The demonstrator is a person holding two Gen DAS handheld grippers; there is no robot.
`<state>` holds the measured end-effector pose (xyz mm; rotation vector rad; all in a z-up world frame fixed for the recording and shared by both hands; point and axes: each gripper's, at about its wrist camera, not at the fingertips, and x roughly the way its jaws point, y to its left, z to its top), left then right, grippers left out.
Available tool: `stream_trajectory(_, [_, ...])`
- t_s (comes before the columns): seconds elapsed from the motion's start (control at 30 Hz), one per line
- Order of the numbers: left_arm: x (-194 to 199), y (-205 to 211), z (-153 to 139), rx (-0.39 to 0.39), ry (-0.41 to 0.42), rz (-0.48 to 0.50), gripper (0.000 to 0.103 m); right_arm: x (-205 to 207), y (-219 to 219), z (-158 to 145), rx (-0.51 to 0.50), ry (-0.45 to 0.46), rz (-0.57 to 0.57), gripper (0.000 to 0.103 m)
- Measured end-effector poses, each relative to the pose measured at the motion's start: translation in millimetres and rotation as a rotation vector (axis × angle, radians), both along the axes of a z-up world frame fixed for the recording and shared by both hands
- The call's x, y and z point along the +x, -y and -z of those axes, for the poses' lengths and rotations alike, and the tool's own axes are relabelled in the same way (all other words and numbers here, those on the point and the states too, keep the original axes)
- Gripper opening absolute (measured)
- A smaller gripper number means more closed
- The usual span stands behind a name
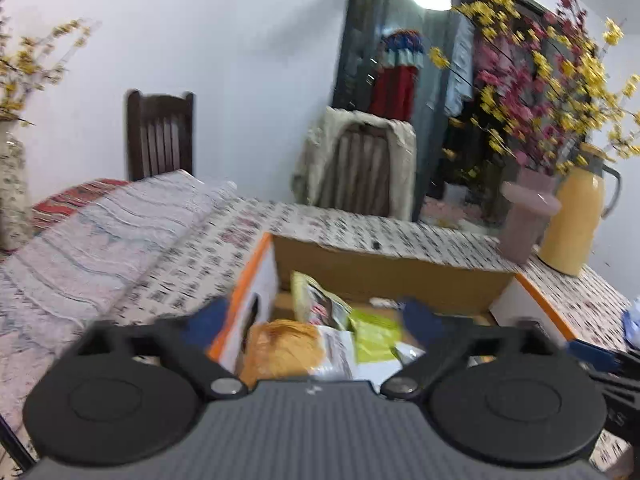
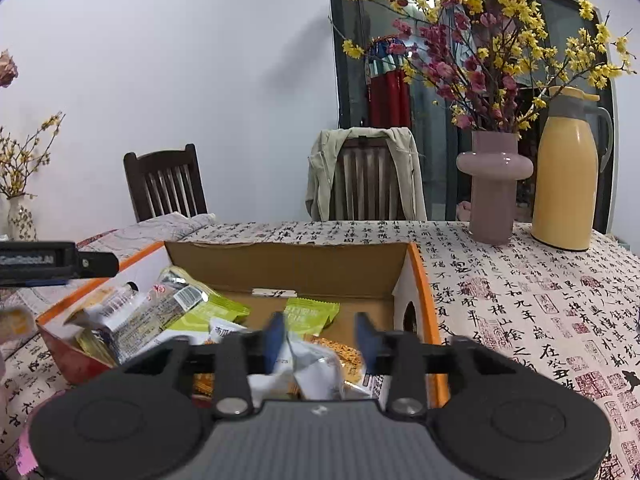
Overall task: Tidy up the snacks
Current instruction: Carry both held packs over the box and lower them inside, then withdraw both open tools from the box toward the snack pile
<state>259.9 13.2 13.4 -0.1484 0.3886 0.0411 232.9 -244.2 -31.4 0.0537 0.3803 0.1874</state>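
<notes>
Snacks [image 2: 192, 312] piled in box [image 2: 424, 292] on surface [image 2: 520, 300].
Left tongs [image 1: 316, 316] spread wide, empty, over box; view blurred, so packet contact unsure.
Right tongs [image 2: 320, 334] part open, nothing pinched.
Risk: low fingers snag crinkly packets or box rim, drag box.

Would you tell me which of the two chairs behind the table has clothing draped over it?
The right-hand chair, under a beige jacket; the left chair is bare.

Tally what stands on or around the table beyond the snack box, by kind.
Vases with flowers: 2
Yellow thermos jugs: 1
Wooden chairs: 2
Total: 5
</notes>
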Motion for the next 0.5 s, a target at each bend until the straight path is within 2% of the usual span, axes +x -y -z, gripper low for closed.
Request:
stream_trajectory(0.07, [-1.7, -2.6, -0.9, -0.009, 0.009, -0.010, 0.103, -3.3, 0.2, -1.4, 0.001, 0.019, 0.007, 0.089])
stream_trajectory(0.1, [-1.5, -3.8, -0.5, -0.015, 0.008, -0.015, 0.103, -5.3, 0.9, -1.8, 0.006, 0.030, 0.012, 0.099])
stream_trajectory(0.13, [-0.9, -4.2, 0.3, -0.014, 0.005, -0.022, 0.103, -6.4, 2.1, -2.4, 0.012, 0.041, 0.016, 0.103])
stream_trajectory(0.33, [-0.6, -2.8, 0.4, -0.004, 0.006, -0.031, 0.103, -3.5, 6.4, -1.5, 0.029, 0.045, 0.036, 0.103])
stream_trajectory(0.5, [-15.6, -2.2, -16.3, 0.005, 0.049, -0.049, 0.103, -4.7, 8.2, -5.3, 0.031, 0.047, 0.047, 0.103])
